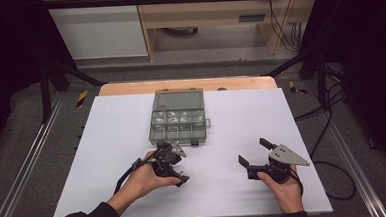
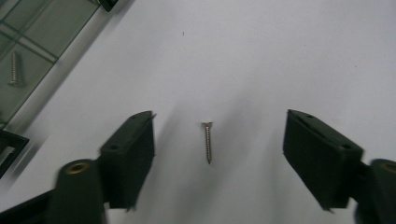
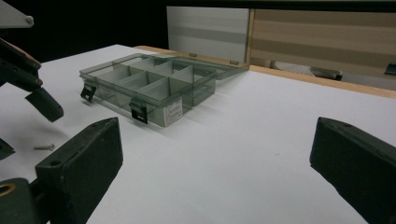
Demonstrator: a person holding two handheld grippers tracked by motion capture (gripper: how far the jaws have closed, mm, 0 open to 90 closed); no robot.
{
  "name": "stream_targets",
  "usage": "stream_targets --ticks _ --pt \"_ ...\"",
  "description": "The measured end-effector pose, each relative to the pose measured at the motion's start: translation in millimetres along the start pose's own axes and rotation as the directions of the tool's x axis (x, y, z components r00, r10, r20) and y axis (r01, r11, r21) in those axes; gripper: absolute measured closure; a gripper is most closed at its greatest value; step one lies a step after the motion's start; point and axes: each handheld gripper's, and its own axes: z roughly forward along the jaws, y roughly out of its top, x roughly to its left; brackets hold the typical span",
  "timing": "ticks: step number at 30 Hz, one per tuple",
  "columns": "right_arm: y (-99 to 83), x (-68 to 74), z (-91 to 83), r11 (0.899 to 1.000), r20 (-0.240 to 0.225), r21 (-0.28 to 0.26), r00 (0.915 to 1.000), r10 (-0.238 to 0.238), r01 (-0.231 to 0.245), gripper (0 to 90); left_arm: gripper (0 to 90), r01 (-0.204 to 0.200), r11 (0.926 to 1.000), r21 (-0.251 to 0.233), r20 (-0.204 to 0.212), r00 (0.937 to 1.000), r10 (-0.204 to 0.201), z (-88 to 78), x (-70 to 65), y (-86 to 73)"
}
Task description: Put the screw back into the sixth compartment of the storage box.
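The screw (image 2: 208, 142) lies flat on the white tabletop (image 2: 261, 60), between the two jaws of the left hand-held gripper (image 2: 217, 149) and touching neither of them; its head points away from the camera in the left gripper view. The jaws stand spread on either side of it, with bare tabletop showing between each pad and the screw. The right gripper view shows the same screw (image 3: 44, 147) from the side, as a small bright object lying just beside the left hand-held gripper's (image 3: 21, 121) jaw tips at that picture's left edge. In the high view the screw is too small to make out; the left hand-held gripper (image 1: 176, 165) there points down at the tabletop just in front of the box (image 1: 178, 117). The box is a grey translucent compartment case with its lid open and laid back; the left gripper view shows one corner of it (image 2: 28, 51) with another screw (image 2: 15, 69) inside a compartment, and the right gripper view shows its dividers, two black latches and a label on the front wall (image 3: 149, 88). The right hand-held gripper (image 1: 253, 152) rests well apart to the right, its jaws spread wide with nothing between them, as its own view (image 3: 215, 158) confirms.
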Motion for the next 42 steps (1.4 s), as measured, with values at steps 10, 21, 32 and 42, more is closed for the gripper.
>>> stream_targets --ticks 10,21,32,42 --pt "-0.3 -0.5 0.1 1.0 0.004 0.005 1.0 -0.001 0.001 3.4 57.8 0.04 0.9988 0.028 -0.023 0.999 -0.039 1.1 1.6 2.0" --pt "-0.1 -1.0 0.2 1.0 -0.002 0.002 1.0 -0.002 0.002 3.7 76.5 0.048 0.9974 0.053 0.006 0.9988 -0.048 5.9 5.1 3.3" --pt "-0.3 -1.6 -0.1 1.0 -0.001 0.008 1.0 0.0 0.0 4.1 87.7 0.018 0.9975 0.069 -0.021 0.9996 -0.016 11.5 2.9 3.2" --pt "-0.4 -2.4 -0.6 1.0 -0.005 0.004 1.0 -0.003 0.003 4.0 88.0 0.036 0.9985 -0.042 -0.095 0.9946 -0.04 -1.7 5.8 2.3"
